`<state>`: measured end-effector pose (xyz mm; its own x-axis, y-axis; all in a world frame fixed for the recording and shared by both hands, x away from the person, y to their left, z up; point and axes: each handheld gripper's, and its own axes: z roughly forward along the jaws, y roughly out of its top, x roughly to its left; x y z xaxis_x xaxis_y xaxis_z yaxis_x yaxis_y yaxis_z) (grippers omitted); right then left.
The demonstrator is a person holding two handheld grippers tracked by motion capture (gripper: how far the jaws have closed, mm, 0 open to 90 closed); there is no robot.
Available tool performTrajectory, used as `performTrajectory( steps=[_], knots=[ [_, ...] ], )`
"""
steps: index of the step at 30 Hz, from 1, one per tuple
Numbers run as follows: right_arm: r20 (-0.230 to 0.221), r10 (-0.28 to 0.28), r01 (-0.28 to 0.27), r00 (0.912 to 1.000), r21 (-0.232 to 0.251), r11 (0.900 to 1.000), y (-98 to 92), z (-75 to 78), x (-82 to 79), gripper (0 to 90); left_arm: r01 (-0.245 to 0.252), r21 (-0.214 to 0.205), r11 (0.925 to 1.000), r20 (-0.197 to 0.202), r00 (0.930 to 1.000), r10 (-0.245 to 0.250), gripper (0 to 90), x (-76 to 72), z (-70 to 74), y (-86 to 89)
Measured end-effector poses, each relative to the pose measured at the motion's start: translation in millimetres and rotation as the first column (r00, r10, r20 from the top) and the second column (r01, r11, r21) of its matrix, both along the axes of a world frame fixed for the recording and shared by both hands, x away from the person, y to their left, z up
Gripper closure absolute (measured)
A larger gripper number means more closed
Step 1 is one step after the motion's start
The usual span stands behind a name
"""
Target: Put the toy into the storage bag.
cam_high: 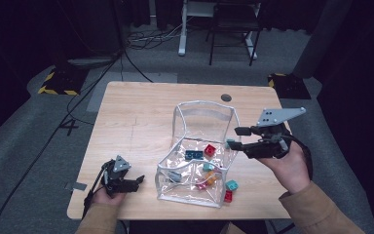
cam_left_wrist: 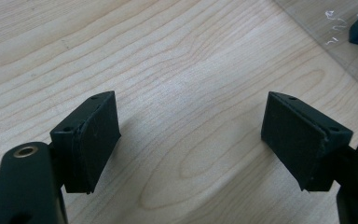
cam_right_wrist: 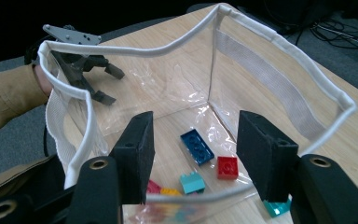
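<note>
**Right hand-held gripper hovers at the pouch rim, bricks below**

The clear plastic pouch with white fabric trim (cam_high: pixel 202 151) stands open on the light wooden desk (cam_high: pixel 136 117), and I read the work in hand as moving small toy bricks in or out of it. Inside, seen past my right hand-held gripper (cam_right_wrist: pixel 193 154), lie a dark blue flat brick (cam_right_wrist: pixel 197 146), a red square brick (cam_right_wrist: pixel 227 167) and a teal brick (cam_right_wrist: pixel 192 182), all on the pouch floor just beyond and below the jaws. The blue brick's long axis runs diagonally away from the gripper, toward the far corner of the pouch. More bricks sit outside the pouch, close under the right gripper: another teal brick (cam_high: pixel 232 185) and a red one (cam_high: pixel 228 196) at the pouch's near corner.

My right hand-held gripper (cam_high: pixel 237 137) hangs at the right side of the pouch, level with the rim, jaws partly spread with nothing between them. I think a small teal piece shows by its lower fingertip in the high view, but I cannot tell whether it touches.

My left hand-held gripper (cam_high: pixel 135 181) rests low on the desk, well off to the pouch's left, jaws spread wide over bare wood. The right is plainly the nearer for any brick; reaching in calls for a dip over the rim.
</note>
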<state>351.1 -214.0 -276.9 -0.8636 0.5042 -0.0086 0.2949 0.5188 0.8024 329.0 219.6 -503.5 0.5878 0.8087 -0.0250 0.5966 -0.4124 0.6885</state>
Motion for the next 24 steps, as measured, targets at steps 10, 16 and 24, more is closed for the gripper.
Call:
performTrajectory(
  steps=[10,16,24],
  knots=[
    [-0.011,-0.045,0.045,0.9989,0.032,0.9985,-31.9,-11.5,-15.6,46.0,0.000,0.000,1.0000,0.002,1.0000,0.000,19.4,0.1,-0.1,0.0],
    [-0.032,-0.068,0.070,0.9972,0.065,0.9955,-48.2,-28.0,-20.9,45.5,0.000,0.001,1.0000,0.001,1.0000,0.000,19.4,0.0,0.0,0.0],
    [-0.052,-0.092,0.094,0.9944,0.043,0.9946,-52.2,-56.7,-24.9,45.5,-0.001,0.001,1.0000,0.002,1.0000,0.001,19.4,0.0,-0.1,-0.1]
  ],
)
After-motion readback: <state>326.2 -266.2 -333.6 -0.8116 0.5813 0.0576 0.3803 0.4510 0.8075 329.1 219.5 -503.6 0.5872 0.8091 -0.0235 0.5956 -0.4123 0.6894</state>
